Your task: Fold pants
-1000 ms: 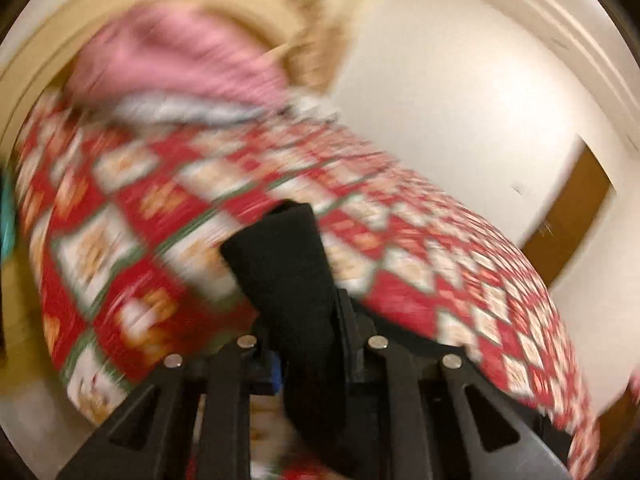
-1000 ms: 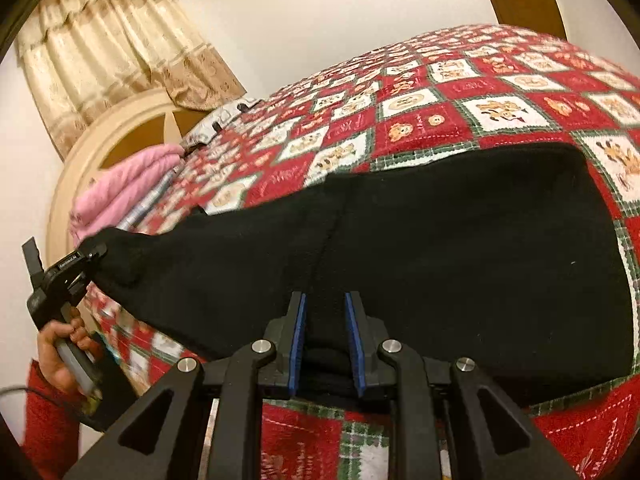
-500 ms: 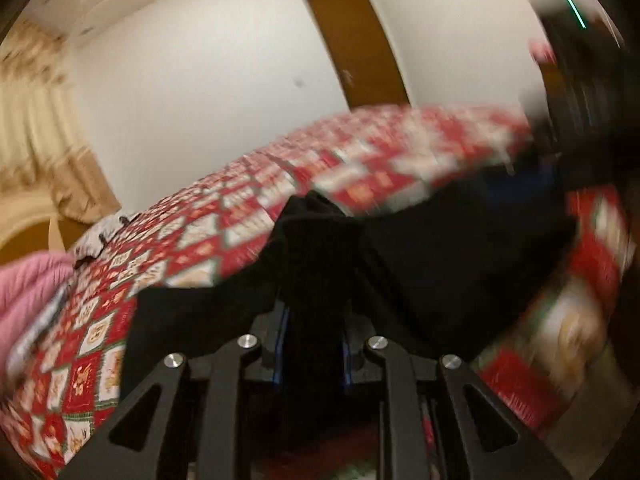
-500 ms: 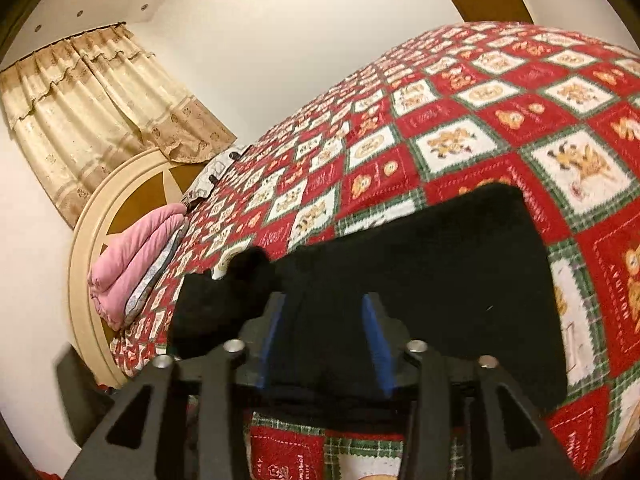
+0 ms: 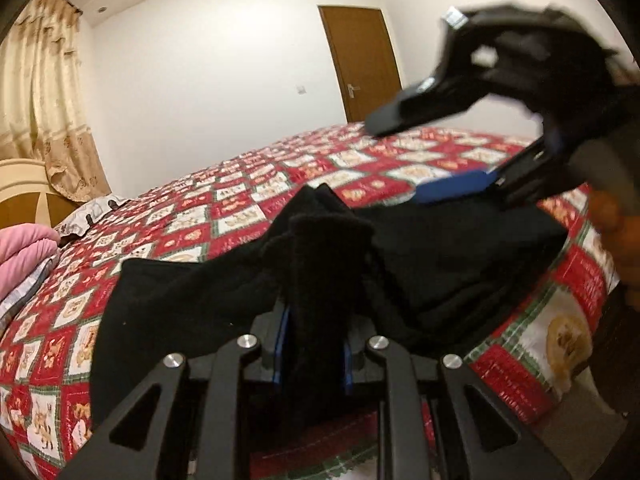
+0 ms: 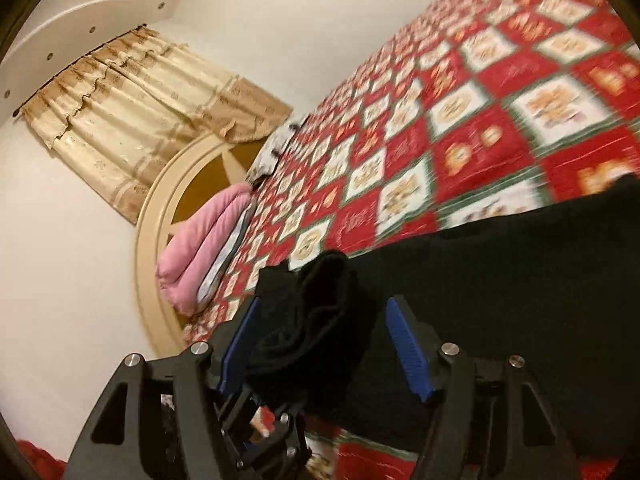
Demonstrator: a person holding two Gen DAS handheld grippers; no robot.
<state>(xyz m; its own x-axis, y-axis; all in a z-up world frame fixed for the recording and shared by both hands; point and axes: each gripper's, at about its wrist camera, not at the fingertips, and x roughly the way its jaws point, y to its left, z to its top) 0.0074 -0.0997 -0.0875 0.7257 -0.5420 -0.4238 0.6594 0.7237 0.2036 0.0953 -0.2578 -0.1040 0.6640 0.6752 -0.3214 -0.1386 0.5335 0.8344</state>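
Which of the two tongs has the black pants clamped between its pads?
The left tongs: its blue pads pinch a bunch of the black fleece pants. The right tongs stands open, its pads apart from the fabric.

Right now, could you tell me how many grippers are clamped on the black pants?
1: the left gripper, shut on a bunched part of the black pants. The right gripper has just been opening, the cloth loose between its pads.

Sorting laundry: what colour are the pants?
Black pants, clearest in the left wrist view.
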